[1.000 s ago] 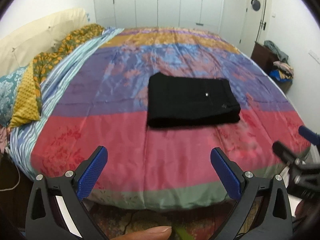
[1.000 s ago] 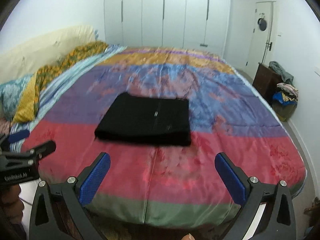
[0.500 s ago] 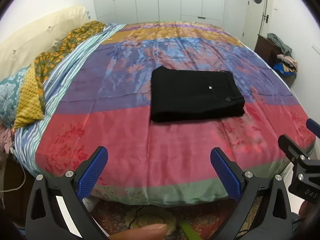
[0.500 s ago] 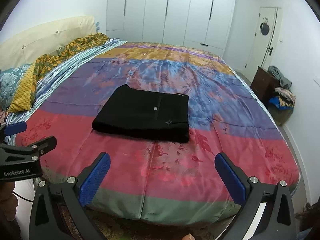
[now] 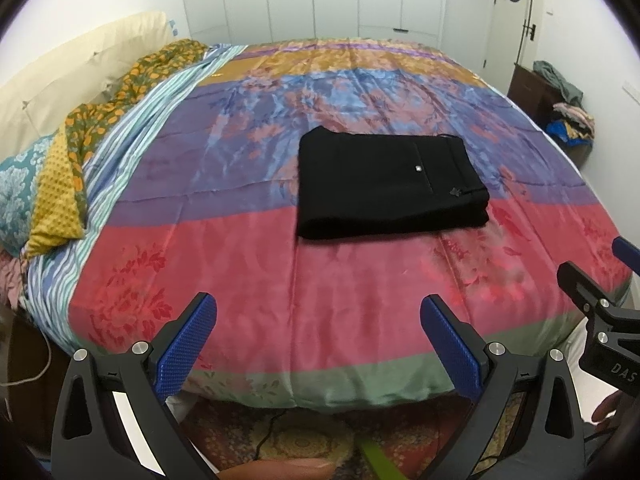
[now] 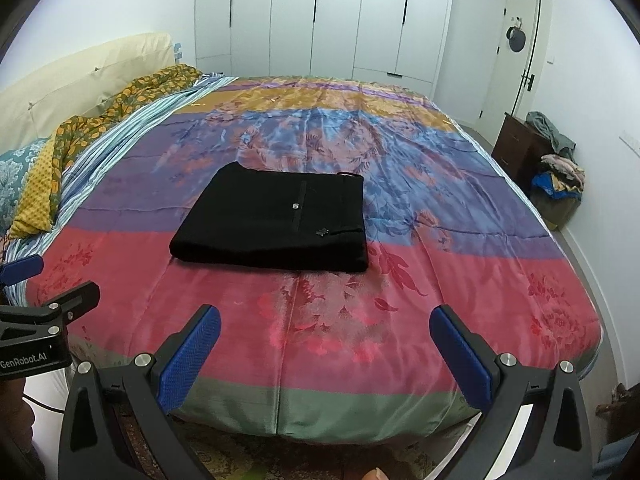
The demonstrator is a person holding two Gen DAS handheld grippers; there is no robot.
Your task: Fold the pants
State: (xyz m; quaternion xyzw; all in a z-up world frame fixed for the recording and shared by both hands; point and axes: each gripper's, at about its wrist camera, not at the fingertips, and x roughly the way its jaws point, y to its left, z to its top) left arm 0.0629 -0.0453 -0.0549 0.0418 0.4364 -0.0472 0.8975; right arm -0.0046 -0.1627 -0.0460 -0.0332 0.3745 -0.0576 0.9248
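Both grippers hang wide open over the foot of the bed, gripping nothing.

Left gripper (image 5: 318,338) and right gripper (image 6: 326,346): jaws spread wide, released, touching no cloth. The pants (image 5: 390,184) lie folded in a neat black rectangle mid-bed (image 5: 248,280), well apart from both. Bare bedspread on every side; pillows (image 5: 52,184) line the left edge, a clothes pile (image 6: 560,176) stands off right.

I face white wardrobe doors (image 6: 336,20), a wide bed under a multicoloured floral bedspread (image 6: 400,184), and a dark wooden cabinet (image 6: 516,144).
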